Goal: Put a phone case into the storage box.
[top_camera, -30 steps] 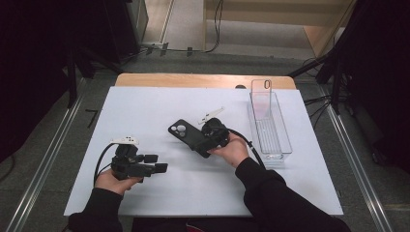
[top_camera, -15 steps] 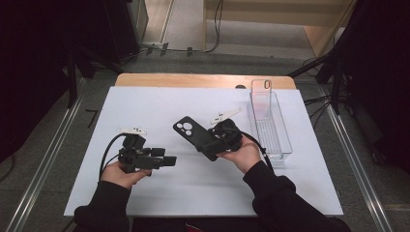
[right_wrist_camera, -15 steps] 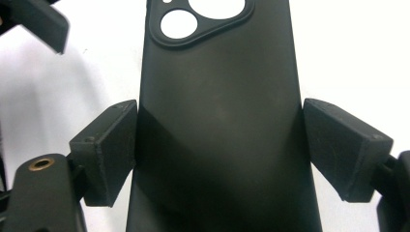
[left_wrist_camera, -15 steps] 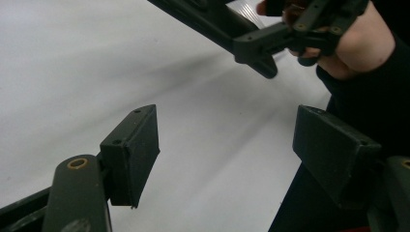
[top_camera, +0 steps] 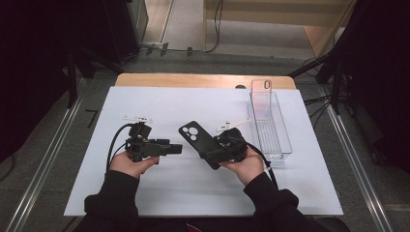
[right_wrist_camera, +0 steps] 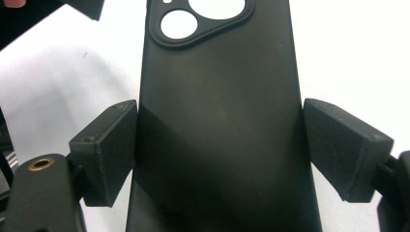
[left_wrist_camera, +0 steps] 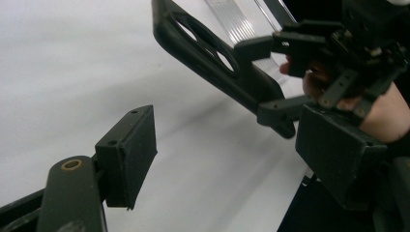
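Two hand-held grippers are up over the white bench (top_camera: 159,104), one in each of the person's hands. The right hand-held gripper (top_camera: 223,151) has its jaws closed on the long edges of a black phone case (top_camera: 196,140), gripping it near its lower end; in the right gripper view the pads (right_wrist_camera: 112,145) press on both sides of the case (right_wrist_camera: 217,121), whose camera cut-outs lie at the far end. The case is held off the bench near its middle, tilted, with the cut-out end pointing far and left. The left hand-held gripper (top_camera: 169,147) is just left of the case and points right toward it; its jaws have just been opening and stand wide with nothing between them (left_wrist_camera: 227,145). To the right, a clear plastic tray (top_camera: 283,145) lies lengthwise on the bench, with a clear phone case (top_camera: 261,92) standing upright at its far end.
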Tool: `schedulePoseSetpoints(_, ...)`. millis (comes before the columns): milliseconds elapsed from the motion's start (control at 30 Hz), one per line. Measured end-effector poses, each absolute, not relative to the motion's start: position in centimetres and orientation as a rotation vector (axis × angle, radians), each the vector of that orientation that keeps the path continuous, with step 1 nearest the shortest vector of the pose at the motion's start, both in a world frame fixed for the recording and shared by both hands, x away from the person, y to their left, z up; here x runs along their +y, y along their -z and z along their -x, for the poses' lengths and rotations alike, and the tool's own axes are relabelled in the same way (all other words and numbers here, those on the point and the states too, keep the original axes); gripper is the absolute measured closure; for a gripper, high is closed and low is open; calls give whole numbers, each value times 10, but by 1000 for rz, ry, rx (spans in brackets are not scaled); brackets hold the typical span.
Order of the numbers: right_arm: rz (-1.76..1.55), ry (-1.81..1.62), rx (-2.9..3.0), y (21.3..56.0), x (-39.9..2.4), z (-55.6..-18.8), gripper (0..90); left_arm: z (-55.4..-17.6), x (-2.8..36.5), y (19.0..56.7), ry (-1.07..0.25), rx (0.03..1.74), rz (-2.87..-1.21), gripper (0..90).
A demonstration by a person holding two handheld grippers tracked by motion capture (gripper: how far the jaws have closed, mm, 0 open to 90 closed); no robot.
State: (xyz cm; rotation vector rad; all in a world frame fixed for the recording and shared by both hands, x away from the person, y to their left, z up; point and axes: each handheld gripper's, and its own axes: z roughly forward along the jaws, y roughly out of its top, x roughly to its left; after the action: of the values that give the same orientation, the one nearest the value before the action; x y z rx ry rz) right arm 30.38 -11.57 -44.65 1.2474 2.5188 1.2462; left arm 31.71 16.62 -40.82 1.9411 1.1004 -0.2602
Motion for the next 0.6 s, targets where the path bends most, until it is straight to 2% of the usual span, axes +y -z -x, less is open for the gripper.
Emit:
schedulePoseSetpoints(333, -1392, -1311, 2396, 449, -117, -293, 144, -328, 153, 397, 177, 1136, -1942, 227)
schedulePoseSetpoints(600, -1435, -1347, 2336, 453, -114, -290, 142, -342, 144, 405, 174, 1159, -1922, 238)
